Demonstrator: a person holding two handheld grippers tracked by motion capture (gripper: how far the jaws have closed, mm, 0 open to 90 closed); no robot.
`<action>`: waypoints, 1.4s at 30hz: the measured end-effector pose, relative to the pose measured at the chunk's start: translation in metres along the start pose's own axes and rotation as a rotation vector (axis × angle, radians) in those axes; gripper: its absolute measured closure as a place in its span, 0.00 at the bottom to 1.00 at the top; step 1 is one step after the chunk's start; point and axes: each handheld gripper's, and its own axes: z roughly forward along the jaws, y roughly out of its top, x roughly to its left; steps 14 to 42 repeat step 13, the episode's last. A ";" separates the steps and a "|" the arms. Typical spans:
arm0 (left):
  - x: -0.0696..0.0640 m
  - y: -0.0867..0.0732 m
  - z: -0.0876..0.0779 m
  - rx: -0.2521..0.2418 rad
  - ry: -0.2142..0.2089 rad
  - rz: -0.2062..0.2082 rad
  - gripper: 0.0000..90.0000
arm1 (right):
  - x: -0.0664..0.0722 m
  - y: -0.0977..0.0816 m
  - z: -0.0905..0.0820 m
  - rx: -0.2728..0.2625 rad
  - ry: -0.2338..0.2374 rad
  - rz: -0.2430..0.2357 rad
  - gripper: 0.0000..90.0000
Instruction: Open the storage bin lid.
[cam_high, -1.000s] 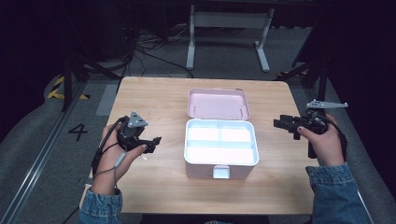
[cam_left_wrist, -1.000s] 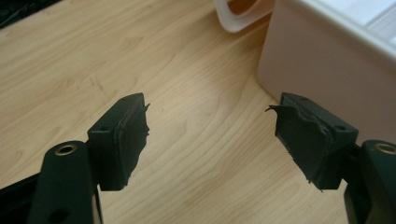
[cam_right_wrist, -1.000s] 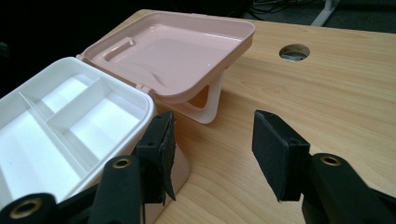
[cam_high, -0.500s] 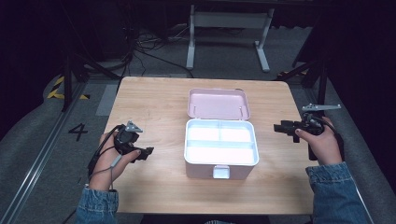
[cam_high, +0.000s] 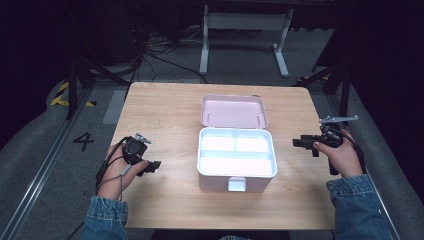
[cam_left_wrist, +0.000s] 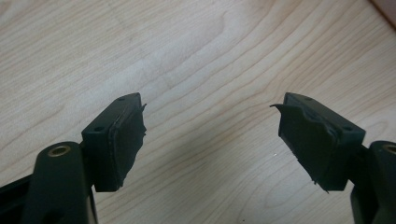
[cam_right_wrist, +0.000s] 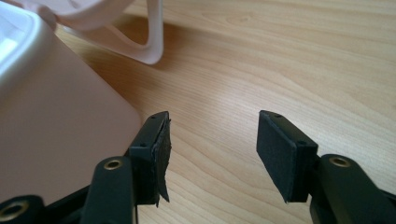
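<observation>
The pink lidded box sits open mid-worktop. Left tongs and right tongs flank it, apart from it, both just widened, gaping, nothing between them.

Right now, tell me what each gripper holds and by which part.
Nothing is held. The left gripper and right gripper stand open over bare table, either side of the open pink box.

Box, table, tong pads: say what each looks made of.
Box: seemingly moulded plastic, pale pink, smooth with a soft sheen and rounded corners.
Table: light wood or wood-look laminate; printed or real grain can't be told, matte.
Pads: black, probably rubber or foam, dull, with frayed edges.
</observation>
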 end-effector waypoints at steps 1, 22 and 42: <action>0.001 0.000 0.001 0.011 0.003 -0.001 0.26 | -0.001 -0.001 0.001 0.007 -0.004 0.002 0.51; 0.002 -0.004 0.008 0.059 -0.007 0.001 0.25 | -0.006 -0.007 0.009 0.041 -0.037 -0.002 0.49; 0.002 -0.004 0.008 0.059 -0.007 0.001 0.25 | -0.006 -0.007 0.009 0.041 -0.037 -0.002 0.49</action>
